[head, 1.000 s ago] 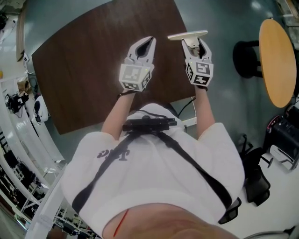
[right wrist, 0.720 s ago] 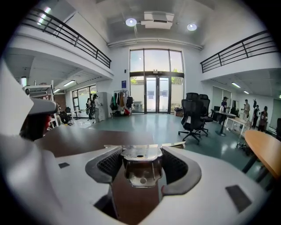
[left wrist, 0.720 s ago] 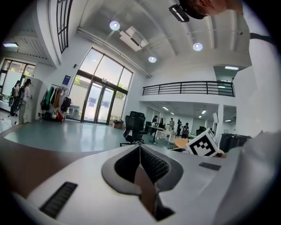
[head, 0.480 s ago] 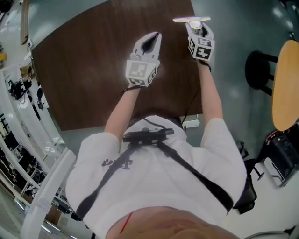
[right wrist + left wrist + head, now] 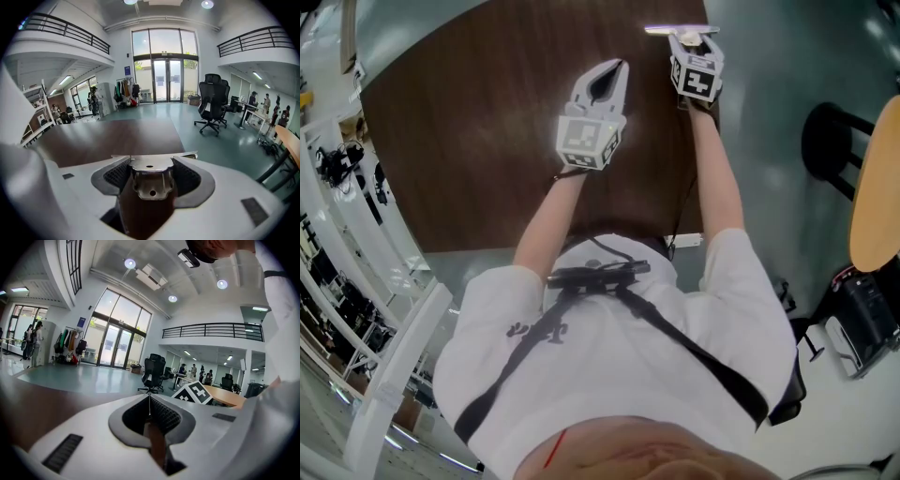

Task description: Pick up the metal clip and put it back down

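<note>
The right gripper [image 5: 690, 37] is clenched on the metal clip [image 5: 677, 30] at the far right corner of the dark brown table [image 5: 469, 141]; whether the clip touches the top cannot be told. The left gripper [image 5: 615, 67] hangs over the table just beside it, jaws pressed together on nothing. The person's white shirt [image 5: 609, 356] bears a dark print too small to read. Each gripper's cube [image 5: 586, 142] carries black-and-white square markers. The clip's grey tab [image 5: 151, 180] shows two small holes.

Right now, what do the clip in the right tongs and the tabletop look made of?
The clip: bare metal by the look, silvery with a dull sheen, folded sheet with punched holes. The tabletop: dark brown, low-gloss, soft reflections; wood veneer or laminate, cannot tell.
</note>
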### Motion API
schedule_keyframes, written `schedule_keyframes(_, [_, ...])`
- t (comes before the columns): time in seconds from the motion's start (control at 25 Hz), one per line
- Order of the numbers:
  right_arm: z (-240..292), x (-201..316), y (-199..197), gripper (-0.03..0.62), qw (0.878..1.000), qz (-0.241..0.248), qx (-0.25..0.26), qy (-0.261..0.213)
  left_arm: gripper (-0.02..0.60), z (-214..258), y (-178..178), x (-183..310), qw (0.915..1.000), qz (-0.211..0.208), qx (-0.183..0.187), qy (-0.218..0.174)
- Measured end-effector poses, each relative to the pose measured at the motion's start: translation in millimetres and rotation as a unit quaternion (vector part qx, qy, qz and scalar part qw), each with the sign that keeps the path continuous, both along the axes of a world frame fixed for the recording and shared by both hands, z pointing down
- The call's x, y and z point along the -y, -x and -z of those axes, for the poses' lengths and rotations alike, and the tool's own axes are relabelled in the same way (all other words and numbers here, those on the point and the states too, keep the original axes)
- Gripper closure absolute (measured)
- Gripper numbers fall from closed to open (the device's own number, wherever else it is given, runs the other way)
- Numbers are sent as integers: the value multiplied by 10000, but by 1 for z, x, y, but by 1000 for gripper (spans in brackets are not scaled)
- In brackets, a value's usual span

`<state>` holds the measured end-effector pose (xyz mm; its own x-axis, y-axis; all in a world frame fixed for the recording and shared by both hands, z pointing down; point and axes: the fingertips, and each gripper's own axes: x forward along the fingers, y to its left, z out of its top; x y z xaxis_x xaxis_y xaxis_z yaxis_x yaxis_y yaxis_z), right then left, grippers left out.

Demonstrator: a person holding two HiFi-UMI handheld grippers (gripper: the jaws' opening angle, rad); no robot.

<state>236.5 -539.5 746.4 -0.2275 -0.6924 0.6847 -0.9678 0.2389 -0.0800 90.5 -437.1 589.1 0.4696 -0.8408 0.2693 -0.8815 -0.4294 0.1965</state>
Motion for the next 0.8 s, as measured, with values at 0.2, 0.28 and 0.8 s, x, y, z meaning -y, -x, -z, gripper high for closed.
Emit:
schedule_keyframes(0.2, [3,7,1,301,10000,-47,-14,39,568,0,1,-2,10000,39,-54,18])
schedule_keyframes(0.28, [-9,2,-1,301,9995,-25,-88,308,568,2,3,-5,10000,41,-82,38])
schedule_keyframes(0.8, [99,-71,-8,301,9982,103,61,-592,568,48,46,-75,9997,10,-205,-95])
